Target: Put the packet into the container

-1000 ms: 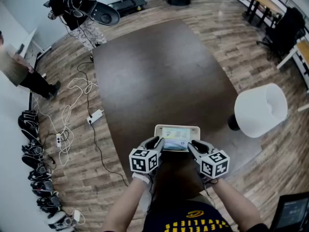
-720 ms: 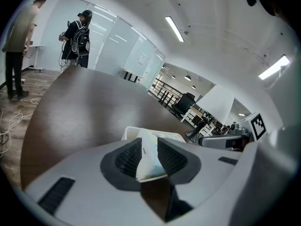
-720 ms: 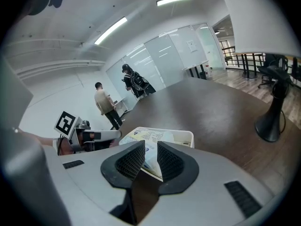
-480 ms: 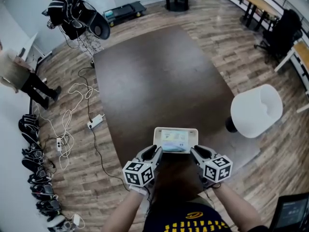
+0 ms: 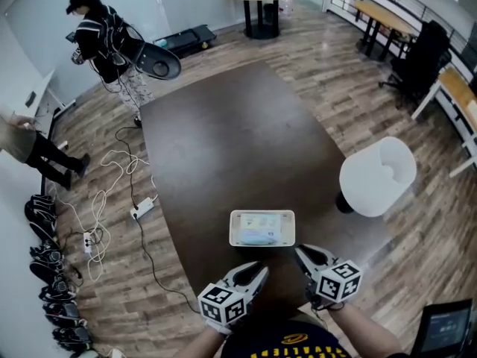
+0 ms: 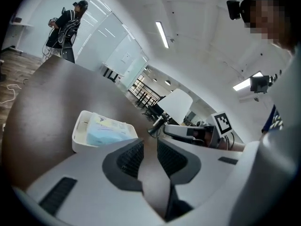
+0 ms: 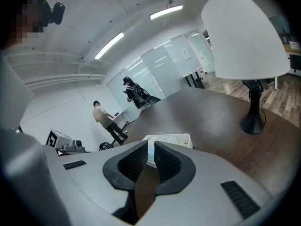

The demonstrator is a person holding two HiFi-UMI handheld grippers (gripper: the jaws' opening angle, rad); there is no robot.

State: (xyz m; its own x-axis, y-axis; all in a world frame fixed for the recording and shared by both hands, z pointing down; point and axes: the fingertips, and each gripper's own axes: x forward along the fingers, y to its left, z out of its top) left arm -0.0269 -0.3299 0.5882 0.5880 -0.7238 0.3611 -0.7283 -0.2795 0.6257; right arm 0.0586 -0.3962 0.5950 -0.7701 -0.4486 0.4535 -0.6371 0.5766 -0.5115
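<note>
Hang drawn back from the white container (image 5: pixel 261 214), no longer flanking it as before, left claw (image 5: pixel 253 273) narrowly parted and empty, right claw (image 5: pixel 304 256) closing on nothing, blue packet (image 5: pixel 261 234) lying inside that container on the table (image 5: pixel 238 140) just ahead of both.

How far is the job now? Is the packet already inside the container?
Done: the packet lies inside the container on the table. In hand: nothing; the left gripper and right gripper are apart from the container, jaws empty, the right jaws closing. Left: seemingly nothing.
</note>
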